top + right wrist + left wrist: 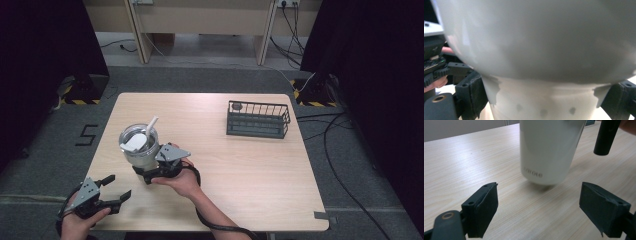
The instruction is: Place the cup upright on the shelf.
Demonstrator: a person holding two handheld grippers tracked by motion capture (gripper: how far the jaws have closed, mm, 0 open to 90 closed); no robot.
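Observation:
A white tumbler (139,145) with a white straw (151,124) in its open top stands out at the table's left middle. My right gripper (141,172) is shut on its narrow lower part, one jaw on each side. In the right gripper view the tumbler (536,50) looms very close between the pads (477,92). My left gripper (119,186) is open with nothing in it near the front left corner. In the left gripper view the tumbler (546,150) leans a little beyond the open gripper (539,212), with a shadow under its base.
A dark wire basket (260,106) stands at the back right of the wooden table (240,175), with a small dark thing in its far left corner. Cables run over the floor to the right. Dark curtains hang on both sides.

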